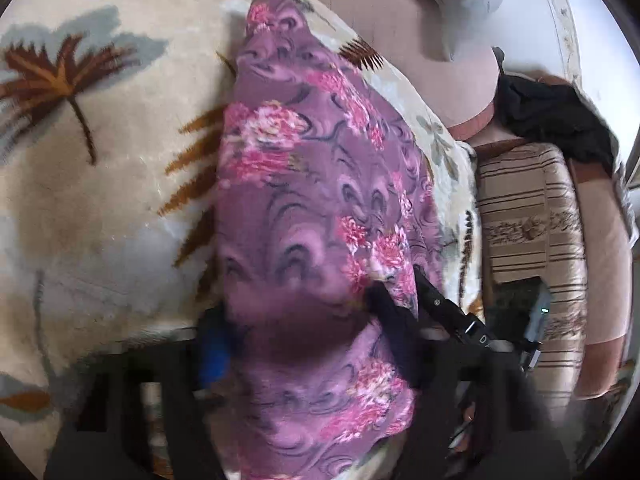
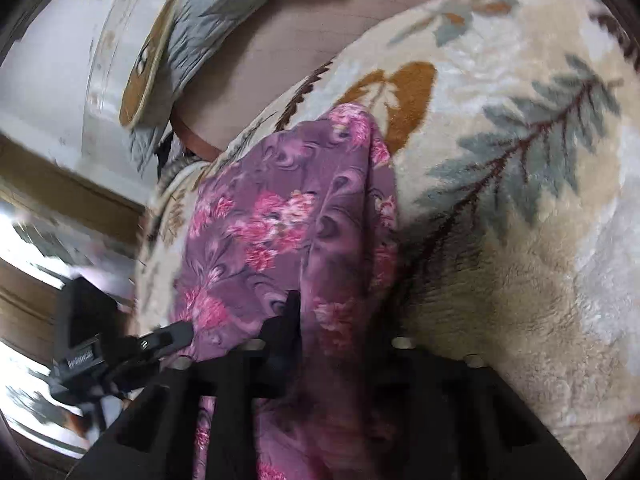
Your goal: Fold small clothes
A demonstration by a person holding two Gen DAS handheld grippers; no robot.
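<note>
Left hand-held gripper (image 1: 304, 344): jaws part-way closed with the near end of the purple floral garment (image 1: 312, 184) running between them. The cloth covers the fingertips, and the frame is blurred there, so it cannot be told whether the pads press on the fabric. A blue pad shows on the finger left of the garment.

Right hand-held gripper (image 2: 332, 344): jaws narrow, with the same purple floral garment (image 2: 280, 240) bunched between them and draped over the body of the tool. One dark finger (image 2: 290, 316) lies against the cloth; the other is buried under the fabric. The grip appears closed on the garment.

Each tool is visible in the other's view, close beside the garment's near end: the right one (image 1: 448, 312) at the garment's right edge, the left one (image 2: 132, 352) at its left edge.

The garment lies lengthwise away from both tools, on the cream leaf-patterned blanket (image 1: 100, 200), narrowing to a point at its far end. The blanket surrounds it on the left, right and far sides.

Beyond the garment's far end: a plain pink sheet (image 2: 280, 48) and a grey-blue pillow (image 2: 224, 12). To the garment's right in the left wrist view: a striped cushion (image 1: 528, 208), with a black cloth (image 1: 556, 120) beyond it.
</note>
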